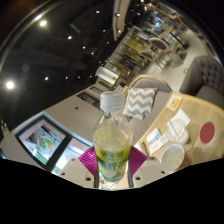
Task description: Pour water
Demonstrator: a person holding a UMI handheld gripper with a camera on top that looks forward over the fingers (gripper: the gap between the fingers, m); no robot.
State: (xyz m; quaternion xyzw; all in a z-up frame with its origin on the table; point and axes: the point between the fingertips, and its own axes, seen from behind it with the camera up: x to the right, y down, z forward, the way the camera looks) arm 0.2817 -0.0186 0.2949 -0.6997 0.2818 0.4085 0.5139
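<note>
A clear plastic water bottle [112, 140] with a white cap and a green-and-white label stands upright between my gripper's fingers. My gripper [112, 163] is shut on the bottle: both pink pads [88, 161] press on its labelled body from either side. The bottle is lifted and the view is tilted, so the room behind leans to one side. A white cup [172, 155] sits to the right of the fingers on a light table [160, 135]. The bottle's base is hidden below the fingers.
A round red coaster [207, 131] lies beyond the cup. A chair with a zigzag-patterned cushion [140, 100] stands behind the bottle. A framed picture [42, 141] is off to the left. Dark ceiling with spot lights fills the upper part.
</note>
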